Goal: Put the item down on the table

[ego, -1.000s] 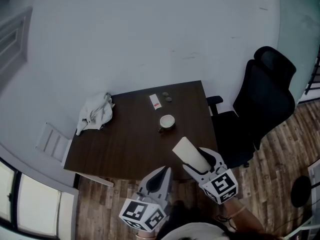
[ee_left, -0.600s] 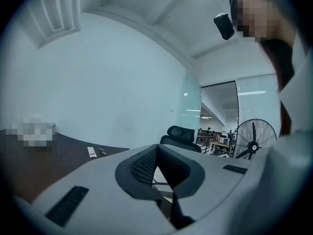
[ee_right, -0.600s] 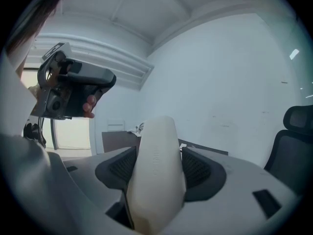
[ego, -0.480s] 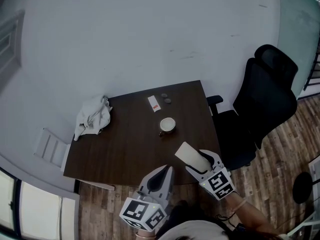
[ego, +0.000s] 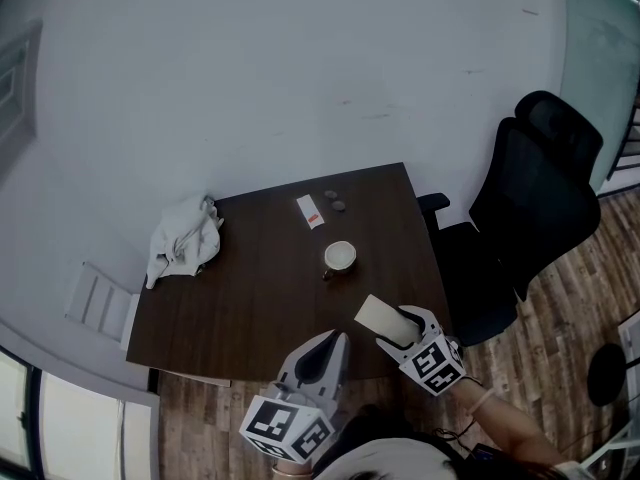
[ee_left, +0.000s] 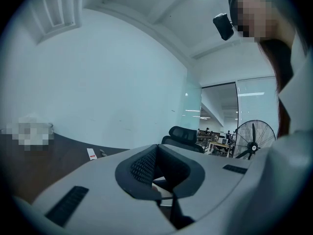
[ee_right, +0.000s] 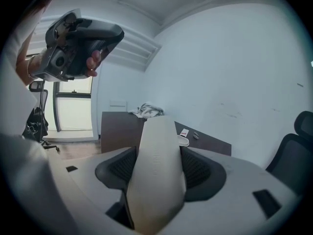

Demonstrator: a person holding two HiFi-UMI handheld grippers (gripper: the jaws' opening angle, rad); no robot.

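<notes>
A pale cream, tube-shaped item (ego: 378, 315) sticks out of my right gripper (ego: 395, 326), which is shut on it over the near right corner of the dark wooden table (ego: 260, 288). In the right gripper view the item (ee_right: 156, 170) fills the gap between the black pads and points toward the table (ee_right: 117, 124). My left gripper (ego: 325, 346) hangs just off the table's near edge. Its jaws (ee_left: 156, 168) are shut with nothing between them. It also shows in the right gripper view, held by a hand (ee_right: 78, 43).
On the table lie a crumpled white towel (ego: 183, 240) at the left, a white cup (ego: 339, 256) near the middle, a small white card (ego: 310, 211) and two small dark objects (ego: 335, 201) at the back. A black office chair (ego: 530, 218) stands to the right.
The right gripper with the item has shifted slightly toward me, and the item looks shorter from above. The left gripper has stayed in place. The head view has drifted a little.
</notes>
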